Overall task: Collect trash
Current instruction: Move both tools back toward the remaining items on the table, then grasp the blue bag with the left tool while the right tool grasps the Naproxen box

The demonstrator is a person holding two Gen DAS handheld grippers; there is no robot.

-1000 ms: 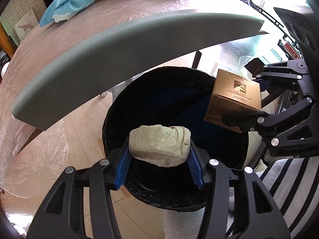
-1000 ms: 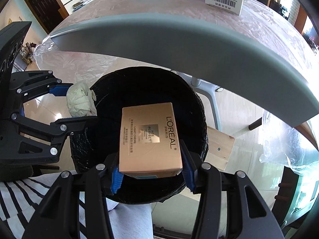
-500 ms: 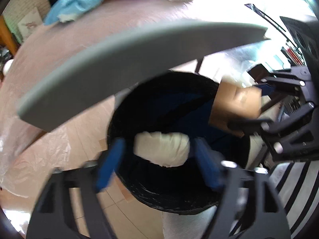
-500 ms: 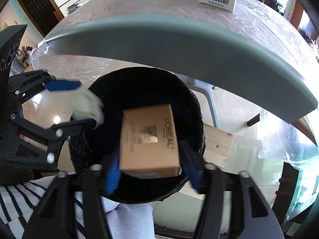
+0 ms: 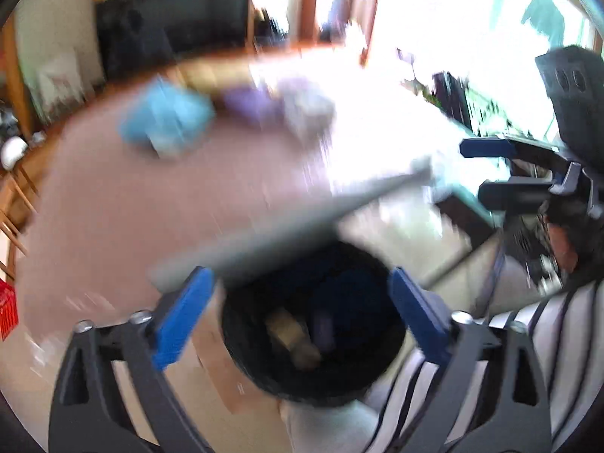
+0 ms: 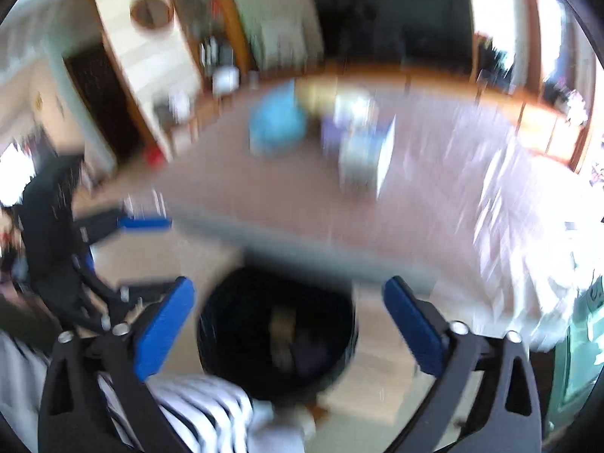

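Note:
The black trash bin (image 5: pixel 321 396) stands on the floor under the table's grey edge, low in both blurred views. A tan box (image 5: pixel 290 334) lies inside it, also visible as the tan box (image 6: pixel 283 324) in the right wrist view. The pale wad cannot be made out. My left gripper (image 5: pixel 300 275) hangs above the bin, its jaws opening with nothing between them. My right gripper (image 6: pixel 287 283) hangs above the bin (image 6: pixel 302 381) too, jaws opening and holding nothing. Each gripper shows side-on at the edge of the other's view.
The plastic-covered table (image 5: pixel 151 207) carries a blue pack (image 5: pixel 166 120), a purple item (image 5: pixel 249 105) and a white box (image 6: pixel 362 154) at its far side. A person's striped clothing (image 5: pixel 528 339) is beside the bin. Shelves and a dark doorway stand behind.
Both grippers opened and let go of the pale wad and the tan box, which dropped into the bin. Both then rose and tipped up, bringing the table top into view.

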